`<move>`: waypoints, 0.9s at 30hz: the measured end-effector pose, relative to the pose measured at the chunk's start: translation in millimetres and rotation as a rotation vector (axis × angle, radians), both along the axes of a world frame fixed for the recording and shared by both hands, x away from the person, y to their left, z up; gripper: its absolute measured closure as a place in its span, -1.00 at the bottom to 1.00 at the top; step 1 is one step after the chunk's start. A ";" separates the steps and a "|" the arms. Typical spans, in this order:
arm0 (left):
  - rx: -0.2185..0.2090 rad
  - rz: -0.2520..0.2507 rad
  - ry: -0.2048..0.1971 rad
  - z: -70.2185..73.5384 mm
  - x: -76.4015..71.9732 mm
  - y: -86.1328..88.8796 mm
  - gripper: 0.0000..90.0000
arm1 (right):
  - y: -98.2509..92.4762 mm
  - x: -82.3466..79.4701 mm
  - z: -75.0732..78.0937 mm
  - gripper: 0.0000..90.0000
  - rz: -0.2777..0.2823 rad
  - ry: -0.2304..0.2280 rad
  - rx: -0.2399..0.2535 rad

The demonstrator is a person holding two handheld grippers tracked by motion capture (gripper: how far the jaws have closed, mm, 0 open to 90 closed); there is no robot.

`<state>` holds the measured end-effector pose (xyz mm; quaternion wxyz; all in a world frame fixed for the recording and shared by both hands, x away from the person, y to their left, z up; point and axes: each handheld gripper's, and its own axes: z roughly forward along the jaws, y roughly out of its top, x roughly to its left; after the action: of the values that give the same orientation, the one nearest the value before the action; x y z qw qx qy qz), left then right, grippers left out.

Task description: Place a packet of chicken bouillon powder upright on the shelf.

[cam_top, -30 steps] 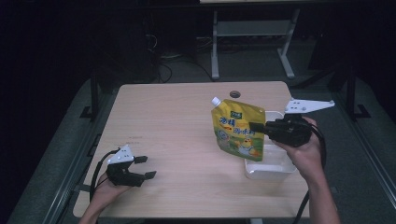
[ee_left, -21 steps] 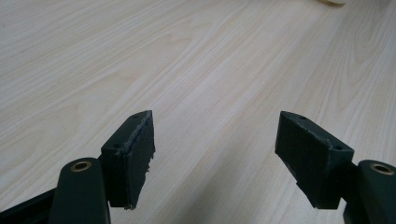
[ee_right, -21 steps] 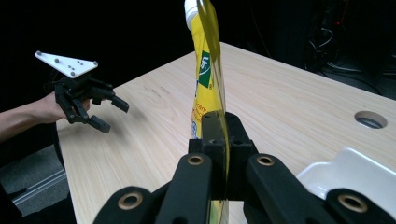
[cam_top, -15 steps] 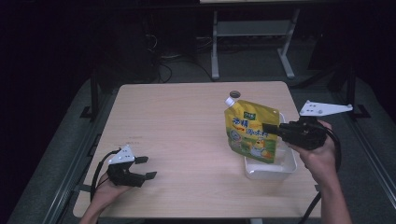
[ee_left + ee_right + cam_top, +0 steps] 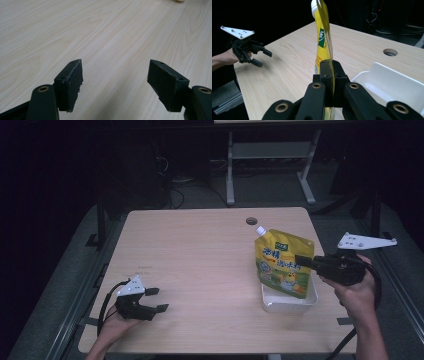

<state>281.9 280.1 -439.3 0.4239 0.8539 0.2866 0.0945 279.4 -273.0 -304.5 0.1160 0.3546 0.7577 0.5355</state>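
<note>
**Yellow pouch, clamped, held above white tray**

Yellow pouch [image 5: 283, 265]: spouted, white cap uppermost, printed front facing the high view; held upright over the white tray [image 5: 289, 302], lower edge at or inside the tray, contact not discernible. Seen edge-on in the right gripper view [image 5: 323, 37], as a thin yellow strip.

Right hand-held gripper [image 5: 306, 261]: clamped on the pouch's right edge, jaws pressed together on the film [image 5: 329, 72].

White tray: rectangular, shallow, at the worktop's [image 5: 200, 260] near right; inner wall visible in the right gripper view [image 5: 392, 82].

Left hand-held gripper [image 5: 156, 300]: resting at the near left corner of the worktop, well apart from the pouch; jaws spread wide, bare wood grain between them in the left gripper view [image 5: 115, 80]. Visible far off in the right gripper view too [image 5: 263, 57].

Cable hole [image 5: 251, 221]: round, beyond the pouch.
</note>
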 end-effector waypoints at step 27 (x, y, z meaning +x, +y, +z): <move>-0.008 0.003 0.001 -0.3 0.3 -0.5 -0.38 | -18.6 -2.1 -22.3 0.99 -0.028 0.042 0.006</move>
<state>282.2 279.6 -439.6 0.4269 0.8518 0.2886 0.0937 277.3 -291.6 -326.8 0.1062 0.3766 0.7534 0.5284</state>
